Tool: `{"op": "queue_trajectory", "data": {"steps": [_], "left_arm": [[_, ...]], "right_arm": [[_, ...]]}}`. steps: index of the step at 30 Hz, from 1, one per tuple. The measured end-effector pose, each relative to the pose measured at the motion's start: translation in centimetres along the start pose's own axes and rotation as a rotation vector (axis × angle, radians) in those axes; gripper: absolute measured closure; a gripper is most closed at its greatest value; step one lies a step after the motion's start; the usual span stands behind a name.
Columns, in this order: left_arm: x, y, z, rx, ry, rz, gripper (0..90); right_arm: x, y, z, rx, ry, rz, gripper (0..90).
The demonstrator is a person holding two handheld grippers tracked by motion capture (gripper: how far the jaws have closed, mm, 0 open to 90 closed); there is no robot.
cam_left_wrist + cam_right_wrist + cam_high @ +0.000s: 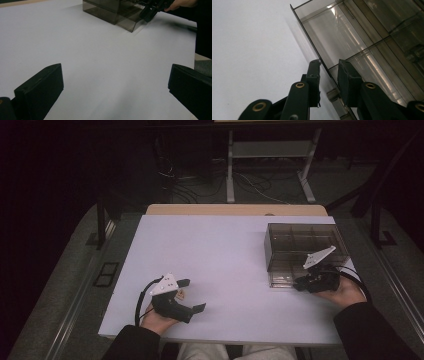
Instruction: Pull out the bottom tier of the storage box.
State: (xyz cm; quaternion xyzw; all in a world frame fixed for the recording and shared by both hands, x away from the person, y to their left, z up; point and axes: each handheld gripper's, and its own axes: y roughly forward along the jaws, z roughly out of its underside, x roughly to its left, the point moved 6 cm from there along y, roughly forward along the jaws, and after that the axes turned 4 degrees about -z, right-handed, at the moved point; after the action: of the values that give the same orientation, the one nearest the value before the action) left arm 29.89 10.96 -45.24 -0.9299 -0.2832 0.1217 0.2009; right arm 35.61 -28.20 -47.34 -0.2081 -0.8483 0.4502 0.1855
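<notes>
A smoky see-through box (pixel 305 245) with several compartments stands at the right of the white table (pixel 210 250). At the box's near left corner is my right gripper (pixel 301 284). In the right gripper view its jaws (pixel 329 68) straddle the thin front wall (pixel 308 35), with a narrow gap showing on each side. My left gripper (pixel 194 295) rests near the table's front left, wide open. The left gripper view shows bare table between its jaws (pixel 115 85), with the box (pixel 110 12) and the right gripper (pixel 150 12) far ahead.
The table's front edge lies just under both hands. Beyond its far edge are a wooden strip (pixel 235 210), metal table legs (pixel 230 170) and cables on the floor. The compartments I can see into hold nothing.
</notes>
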Motion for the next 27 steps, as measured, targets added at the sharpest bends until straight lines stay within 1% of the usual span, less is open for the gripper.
{"op": "queue_trajectory", "data": {"steps": [6, 8, 14, 19, 21, 27], "left_arm": [[0.0, 0.01, 0.0, 0.001, 0.001, 0.0, 0.0], [-0.01, 0.01, 0.0, 0.001, 0.001, 0.0, 0.0], [-0.02, 0.01, 0.01, 0.0, 0.001, 0.0, 0.0], [-0.07, -0.01, 0.0, 0.0, 0.0, 0.001, 0.0], [-0.07, -0.03, -0.01, -0.002, -0.001, 0.001, 0.0], [-0.07, -0.03, -0.01, -0.002, 0.0, 0.001, 0.0]], "right_arm": [[0.2, -0.08, 0.14, -0.003, 0.016, 0.0, 69.8], [0.34, -0.14, 0.05, -0.01, 0.02, -0.006, 70.0], [0.69, -0.18, 0.0, -0.004, 0.029, -0.003, 69.9], [0.65, -0.15, 0.04, -0.001, 0.039, -0.008, 69.5], [0.59, -0.08, 0.15, 0.011, 0.04, 0.003, 69.2], [0.61, -0.05, 0.23, 0.013, 0.048, 0.013, 68.6]]}}
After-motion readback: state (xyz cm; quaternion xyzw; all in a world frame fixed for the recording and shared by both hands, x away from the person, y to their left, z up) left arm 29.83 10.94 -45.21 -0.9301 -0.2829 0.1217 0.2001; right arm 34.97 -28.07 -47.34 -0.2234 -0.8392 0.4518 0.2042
